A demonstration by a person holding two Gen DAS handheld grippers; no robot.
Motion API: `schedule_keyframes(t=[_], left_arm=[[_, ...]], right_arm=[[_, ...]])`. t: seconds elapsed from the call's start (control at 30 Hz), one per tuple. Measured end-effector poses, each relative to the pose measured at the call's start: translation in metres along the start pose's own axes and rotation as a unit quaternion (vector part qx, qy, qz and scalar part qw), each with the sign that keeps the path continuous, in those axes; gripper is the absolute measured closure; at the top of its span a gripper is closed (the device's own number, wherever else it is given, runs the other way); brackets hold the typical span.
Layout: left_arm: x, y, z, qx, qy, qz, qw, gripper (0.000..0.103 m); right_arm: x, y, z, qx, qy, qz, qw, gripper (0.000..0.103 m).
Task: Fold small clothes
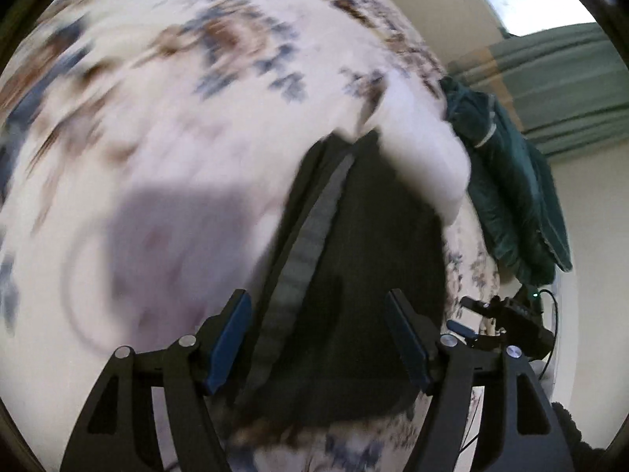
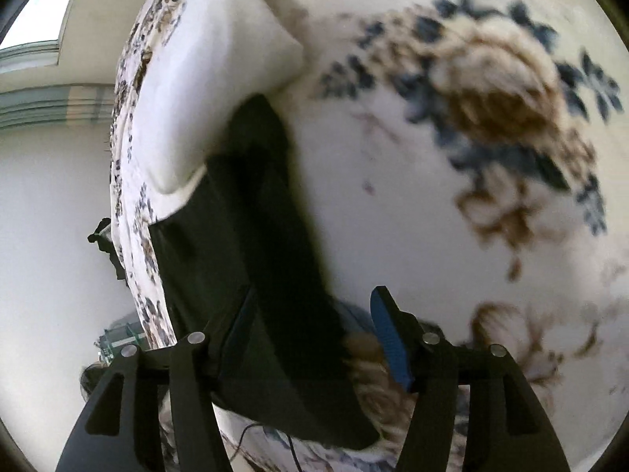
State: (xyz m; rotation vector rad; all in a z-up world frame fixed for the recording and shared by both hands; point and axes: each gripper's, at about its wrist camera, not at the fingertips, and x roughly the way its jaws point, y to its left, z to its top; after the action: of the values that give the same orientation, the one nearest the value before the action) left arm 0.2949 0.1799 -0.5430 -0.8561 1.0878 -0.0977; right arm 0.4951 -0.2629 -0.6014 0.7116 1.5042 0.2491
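A black garment (image 1: 365,259) with a grey patterned waistband (image 1: 310,244) lies on a floral bedspread (image 1: 157,98). My left gripper (image 1: 318,330) is open, its blue-padded fingers spread to either side of the garment's near end. In the right wrist view the same black garment (image 2: 251,236) runs away from me toward a white pillow (image 2: 204,90). My right gripper (image 2: 314,330) is open and straddles the garment's near end. The left finger is partly hidden behind the cloth. Both views are motion-blurred.
A white pillow (image 1: 424,169) lies across the garment's far end. A dark green garment (image 1: 507,181) lies heaped at the bed's far right. The other gripper (image 1: 507,318) shows beyond the bed edge. Green curtains (image 1: 558,74) hang behind. The bedspread (image 2: 471,137) fills the right.
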Motion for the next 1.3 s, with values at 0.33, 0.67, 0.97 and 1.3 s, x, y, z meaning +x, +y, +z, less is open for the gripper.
schedule_keyframes(t=[0.33, 0.67, 0.97, 1.3], left_arm=[[0.034, 0.012, -0.101, -0.124, 0.051, -0.099, 0.9860, 0.022], [0.103, 0.008, -0.098, -0.230, -0.038, -0.117, 0.9654, 0.021], [0.103, 0.009, -0.084, -0.294, -0.130, -0.118, 0.9395, 0.021], [0.075, -0.006, -0.051, -0.207, -0.158, -0.077, 0.9624, 0.084]], right_arm=[[-0.006, -0.039, -0.041, -0.015, 0.057, 0.005, 0.998, 0.008], [0.047, -0.006, 0.007, -0.113, 0.119, 0.017, 0.986, 0.002], [0.127, 0.057, 0.086, -0.184, 0.111, 0.076, 0.974, 0.000], [0.125, 0.053, 0.074, -0.164, 0.061, 0.119, 0.977, 0.080]])
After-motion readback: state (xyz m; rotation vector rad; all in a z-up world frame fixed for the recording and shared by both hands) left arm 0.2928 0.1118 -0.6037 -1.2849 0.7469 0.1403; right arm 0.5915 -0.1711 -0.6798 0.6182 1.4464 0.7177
